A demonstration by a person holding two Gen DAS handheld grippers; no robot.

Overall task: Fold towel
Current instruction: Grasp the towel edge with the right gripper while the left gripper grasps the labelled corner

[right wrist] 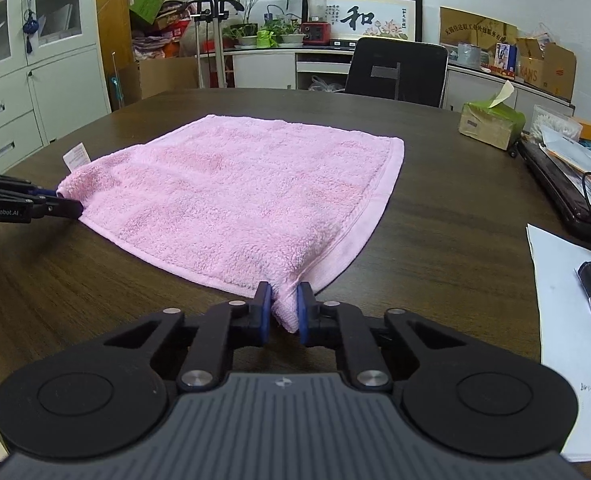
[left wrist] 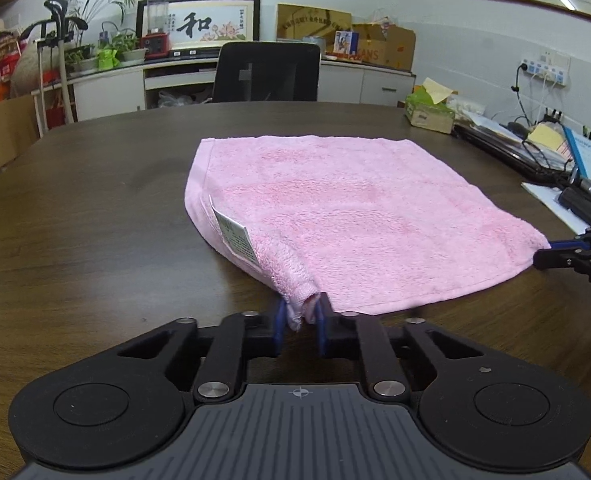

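A pink towel (left wrist: 347, 216) lies spread on the dark wooden table (left wrist: 95, 240), with a white label (left wrist: 235, 236) on its left hem. My left gripper (left wrist: 301, 316) is shut on the towel's near left corner, the cloth bunched between its blue pads. In the right wrist view the same towel (right wrist: 247, 196) stretches away from my right gripper (right wrist: 285, 308), which is shut on the near right corner. Each gripper also shows in the other's view: the right one (left wrist: 555, 254) at the towel's right corner, the left one (right wrist: 61, 202) at the left corner. Both near corners look pulled slightly off the table.
A black office chair (left wrist: 267, 72) stands behind the table's far edge. A green tissue box (left wrist: 429, 110) sits at the far right, with a laptop (left wrist: 507, 148), books and cables beyond. White papers (right wrist: 563, 320) and a black case lie on the right side.
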